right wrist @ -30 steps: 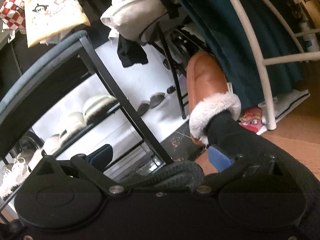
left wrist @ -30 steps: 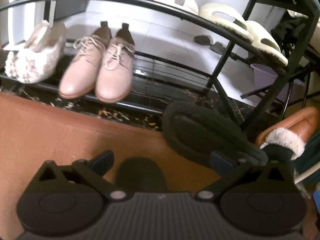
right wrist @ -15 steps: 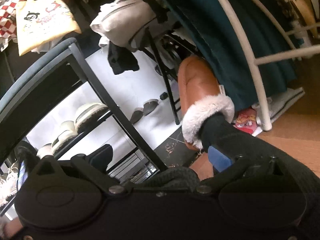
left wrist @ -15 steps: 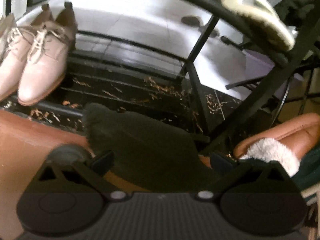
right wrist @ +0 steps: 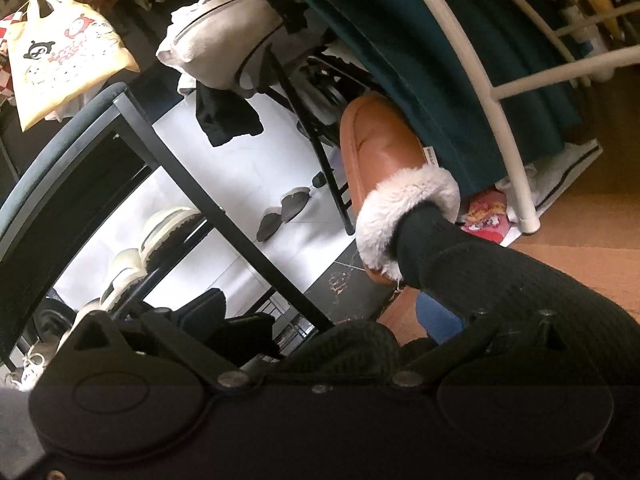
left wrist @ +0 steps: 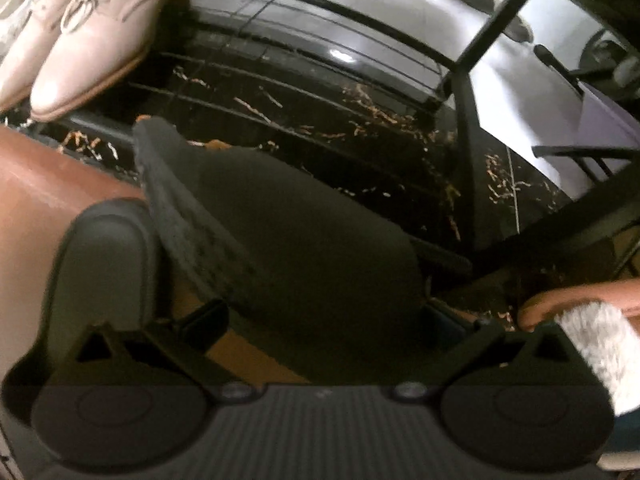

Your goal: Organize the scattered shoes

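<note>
Left gripper (left wrist: 320, 320): jaws spread wide, one finger on each side of a dark slipper (left wrist: 288, 240). The left finger (left wrist: 204, 320) stands apart from the slipper's sole edge; the right finger is largely hidden behind the slipper, so contact there cannot be told. No firm grip is visible.

Dark slipper: black or charcoal, blurred, tilted with its textured sole edge turned leftward and its toe pointing toward the shoe rack (left wrist: 464, 92). It sits between the left gripper's fingers, over the line where the reddish-brown floor (left wrist: 48, 184) meets the dark speckled tile under the rack.

Second dark slipper (left wrist: 104, 264): rounded shape just left of the first, near the left finger; possibly its pair, too blurred to confirm.

Pink lace-up shoes (left wrist: 88, 40): a pair, side by side on the rack's lowest tier, upper left of the left wrist view.

Right gripper (right wrist: 320, 320): jaws wide apart, nothing held between them; dark knit fabric (right wrist: 352, 352) lies close below the gap.

Tan fleece-lined slipper (right wrist: 380, 160): worn on a foot in a black sock (right wrist: 440, 248), beside the rack's black post (right wrist: 208, 200); white fleece cuff also visible at the right edge of the left wrist view.

Cream slippers (right wrist: 160, 232): on an upper rack tier.

Yellow printed tote bag (right wrist: 60, 56): hanging, upper left.
</note>
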`<state>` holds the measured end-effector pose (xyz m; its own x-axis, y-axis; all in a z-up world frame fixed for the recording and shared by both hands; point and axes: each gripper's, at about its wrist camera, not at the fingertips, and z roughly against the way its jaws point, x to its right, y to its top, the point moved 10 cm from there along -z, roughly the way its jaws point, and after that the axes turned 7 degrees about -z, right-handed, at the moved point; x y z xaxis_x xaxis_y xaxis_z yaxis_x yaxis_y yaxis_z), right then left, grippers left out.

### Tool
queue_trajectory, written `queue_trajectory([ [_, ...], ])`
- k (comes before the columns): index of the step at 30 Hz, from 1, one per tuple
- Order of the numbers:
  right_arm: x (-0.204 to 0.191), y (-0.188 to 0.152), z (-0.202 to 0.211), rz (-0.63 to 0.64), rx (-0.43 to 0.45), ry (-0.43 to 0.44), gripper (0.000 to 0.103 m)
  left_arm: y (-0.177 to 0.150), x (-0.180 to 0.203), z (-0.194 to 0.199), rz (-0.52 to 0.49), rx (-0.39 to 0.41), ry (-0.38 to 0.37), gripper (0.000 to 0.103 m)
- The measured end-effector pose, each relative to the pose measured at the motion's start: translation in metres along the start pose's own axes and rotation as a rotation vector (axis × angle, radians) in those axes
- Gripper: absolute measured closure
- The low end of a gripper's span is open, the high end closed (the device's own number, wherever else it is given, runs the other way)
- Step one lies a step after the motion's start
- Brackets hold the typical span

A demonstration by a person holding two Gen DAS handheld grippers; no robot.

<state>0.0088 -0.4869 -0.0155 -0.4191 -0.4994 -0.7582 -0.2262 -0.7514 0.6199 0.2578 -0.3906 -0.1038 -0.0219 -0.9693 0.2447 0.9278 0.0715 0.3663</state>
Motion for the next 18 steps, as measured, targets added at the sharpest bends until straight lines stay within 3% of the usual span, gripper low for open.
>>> queue_trajectory([
  [5,0.005,0.001,0.000,-0.026,0.008,-0.008,0.000,-0.009,-0.002,0.006,-0.046,0.029,-0.045,0.010],
  [12,0.008,0.002,0.000,-0.041,0.014,-0.012,0.000,-0.027,-0.010,0.042,-0.081,0.043,-0.132,0.054],
  [18,0.009,0.006,0.003,-0.048,0.038,-0.022,0.000,-0.028,-0.023,0.076,-0.125,0.074,-0.173,0.061],
])
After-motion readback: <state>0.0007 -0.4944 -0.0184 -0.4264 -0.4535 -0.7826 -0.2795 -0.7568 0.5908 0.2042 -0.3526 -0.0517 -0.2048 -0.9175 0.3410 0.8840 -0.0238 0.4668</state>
